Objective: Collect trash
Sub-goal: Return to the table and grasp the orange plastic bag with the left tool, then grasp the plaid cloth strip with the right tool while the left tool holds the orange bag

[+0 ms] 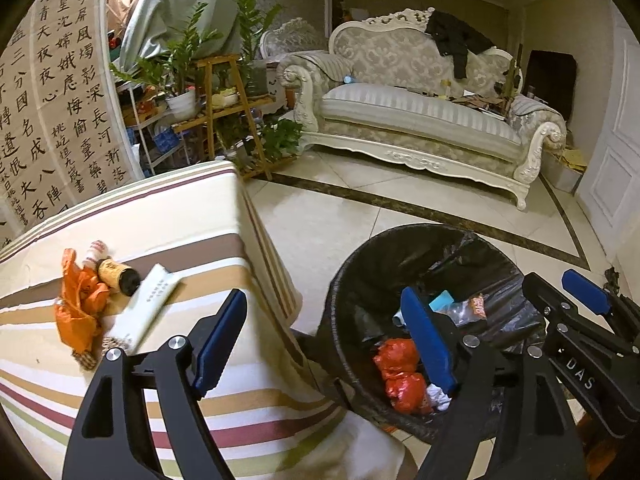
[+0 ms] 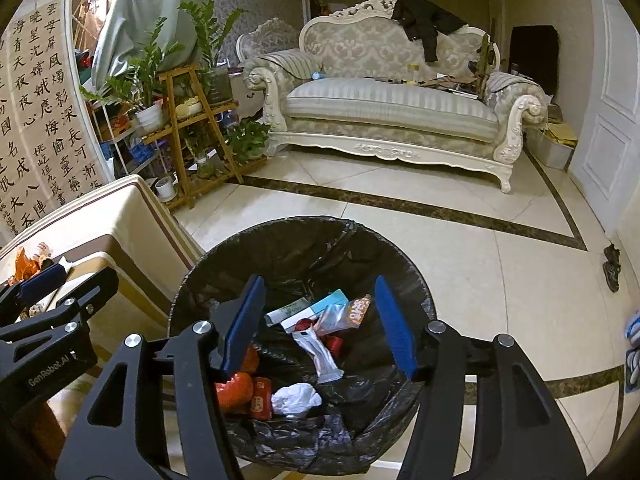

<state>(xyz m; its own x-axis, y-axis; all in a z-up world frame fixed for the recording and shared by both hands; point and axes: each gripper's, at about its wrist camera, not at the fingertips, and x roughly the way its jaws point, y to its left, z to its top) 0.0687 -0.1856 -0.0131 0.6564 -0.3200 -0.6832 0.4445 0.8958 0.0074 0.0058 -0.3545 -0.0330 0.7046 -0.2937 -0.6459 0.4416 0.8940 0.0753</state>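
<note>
A black-lined trash bin (image 2: 256,252) stands on the floor beside the striped table (image 1: 192,240). It holds red wrappers (image 2: 236,390), a white crumpled tissue (image 2: 296,400) and several packets. My right gripper (image 2: 320,328) is open and empty right above the bin. My left gripper (image 1: 326,344) is open and empty, one finger over the table's edge, the other over the bin (image 1: 360,264). On the table lie an orange plastic bag (image 1: 78,304), a small yellow bottle (image 1: 116,276), a white-red bottle (image 1: 94,252) and a white paper box (image 1: 148,300).
A cream sofa (image 2: 392,112) stands across the tiled floor. A wooden plant stand (image 2: 192,128) with potted plants is behind the table. A white door (image 2: 612,120) is at right. A dark object (image 2: 612,266) lies on the floor right of the bin.
</note>
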